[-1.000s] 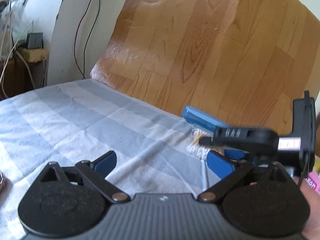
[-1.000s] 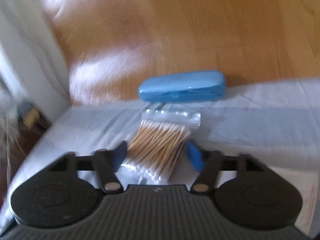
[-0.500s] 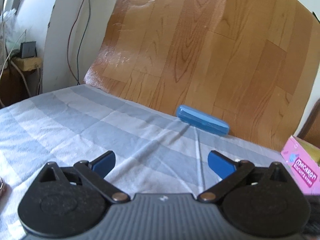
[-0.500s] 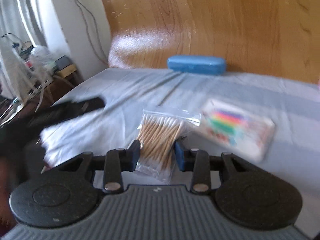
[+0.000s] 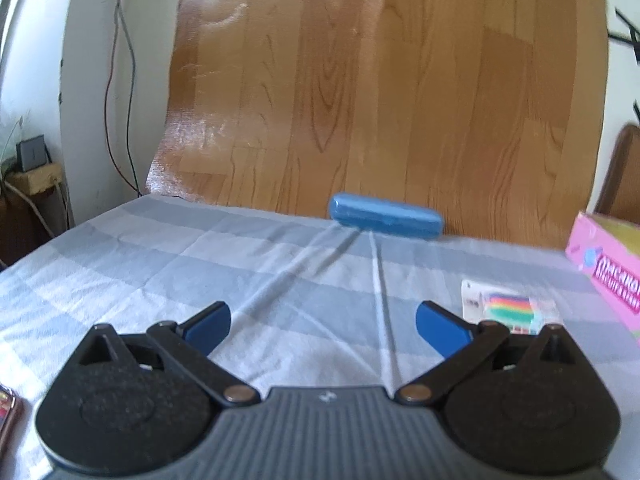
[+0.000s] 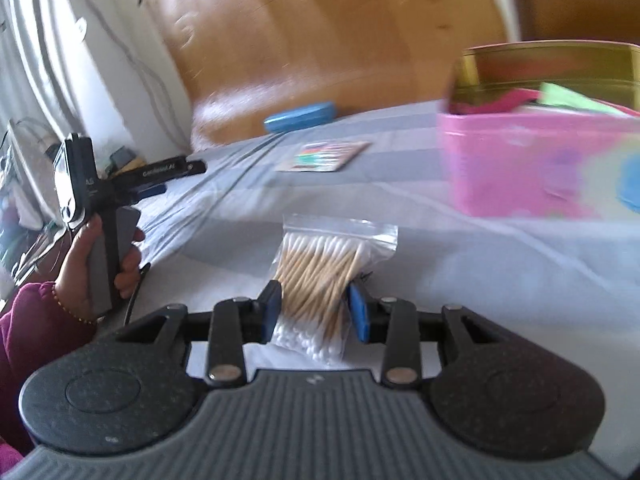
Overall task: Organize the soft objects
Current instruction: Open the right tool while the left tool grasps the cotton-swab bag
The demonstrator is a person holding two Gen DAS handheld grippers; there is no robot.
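Note:
My right gripper [image 6: 316, 312] is shut on a clear bag of cotton swabs [image 6: 320, 264], lifted above the striped cloth. A pink tin box [image 6: 532, 160] stands open to the right ahead, with coloured items inside. A flat packet of rainbow-coloured bands [image 6: 320, 156] lies on the cloth further back; in the left wrist view this packet [image 5: 508, 306] sits just right of my left gripper [image 5: 324, 324]. My left gripper is open with nothing between its fingers. In the right wrist view the left gripper [image 6: 132, 180] shows at the left, held by a hand.
A blue hard case [image 5: 386, 220] lies at the far edge of the cloth against a wood-grain board [image 5: 360, 80]. The pink box [image 5: 608, 264] shows at the right edge. Cables hang on the white wall [image 5: 92, 80] at the left. A small shiny object [image 5: 6, 412] sits at the lower left.
My right gripper carried the swab bag away from the blue case and rightward toward the pink box. The left gripper rolled level and shifted a little, bringing the rainbow packet into its view.

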